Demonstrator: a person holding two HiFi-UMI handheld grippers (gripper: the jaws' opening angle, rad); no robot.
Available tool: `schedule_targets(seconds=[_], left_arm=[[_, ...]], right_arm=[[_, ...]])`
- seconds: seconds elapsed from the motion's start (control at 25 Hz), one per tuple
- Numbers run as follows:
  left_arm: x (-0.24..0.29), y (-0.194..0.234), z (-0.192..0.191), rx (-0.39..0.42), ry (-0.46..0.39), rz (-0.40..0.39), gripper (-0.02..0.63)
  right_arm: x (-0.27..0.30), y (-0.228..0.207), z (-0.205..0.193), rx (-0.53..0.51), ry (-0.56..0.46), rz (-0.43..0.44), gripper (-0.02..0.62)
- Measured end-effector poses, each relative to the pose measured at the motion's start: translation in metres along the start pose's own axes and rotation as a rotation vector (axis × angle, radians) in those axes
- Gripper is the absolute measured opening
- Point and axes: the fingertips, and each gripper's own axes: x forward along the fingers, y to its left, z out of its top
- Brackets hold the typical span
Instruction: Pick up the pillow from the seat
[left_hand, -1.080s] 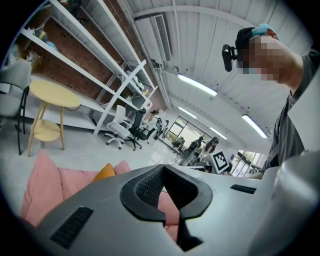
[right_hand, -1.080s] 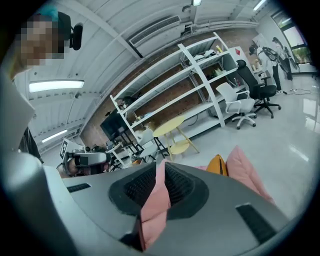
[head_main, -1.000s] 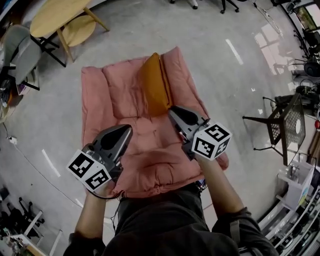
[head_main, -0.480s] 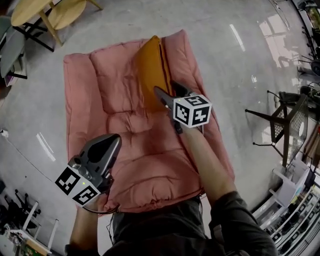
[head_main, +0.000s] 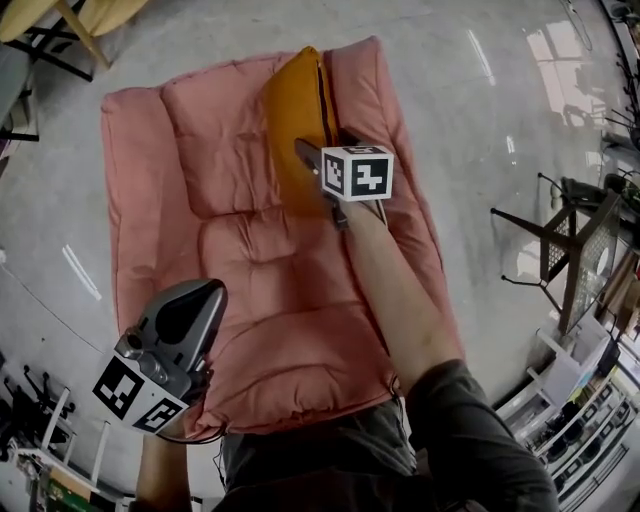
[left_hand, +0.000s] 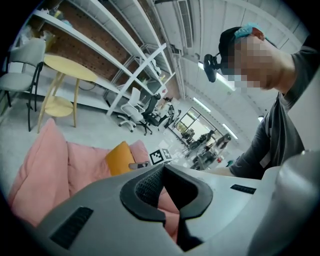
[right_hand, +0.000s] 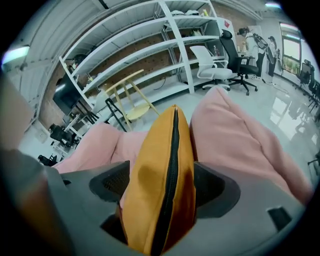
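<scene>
An orange pillow (head_main: 290, 110) (right_hand: 160, 190) (left_hand: 120, 157) stands on its zipper edge against the back of a pink padded floor seat (head_main: 270, 300) (right_hand: 240, 135). My right gripper (head_main: 322, 150) (right_hand: 162, 192) reaches down over the pillow's near end. Its jaws have just been opening and stand open, one on each side of the pillow, with the pillow between them. The left gripper (head_main: 210, 290) (left_hand: 163, 170) hangs shut and empty over the seat's front left corner, well away from the pillow.
A wooden table and stool (head_main: 60, 15) (left_hand: 67, 75) stand beyond the seat's far left corner, next to a grey chair (left_hand: 25, 60). A black metal chair (head_main: 560, 240) and shelving are off to the right. Grey floor surrounds the seat.
My right gripper has moved forward and down to the pillow, and its jaws have opened around the pillow's edge. The left gripper has sunk toward the lower left.
</scene>
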Motion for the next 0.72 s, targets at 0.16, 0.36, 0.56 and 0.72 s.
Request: schedule_targets(seconds=[0.16, 0.36, 0.56, 0.72], left_arm=[[0.007, 0.002, 0.001, -0.016, 0.004, 0.006, 0.009], [0.006, 0.006, -0.003, -0.023, 0.014, 0.022, 0.011], [0.004, 0.007, -0.003, -0.025, 0.010, 0.033, 0.009], [-0.003, 0.000, 0.004, -0.010, -0.009, 0.038, 0.011]], right_arm=[[0.023, -0.013, -0.020, 0.038, 0.107, -0.010, 0.336], [0.044, -0.005, -0.031, 0.029, 0.159, 0.024, 0.334], [0.046, -0.008, -0.034, 0.012, 0.150, 0.020, 0.244], [0.029, -0.001, -0.024, 0.021, 0.109, 0.028, 0.197]])
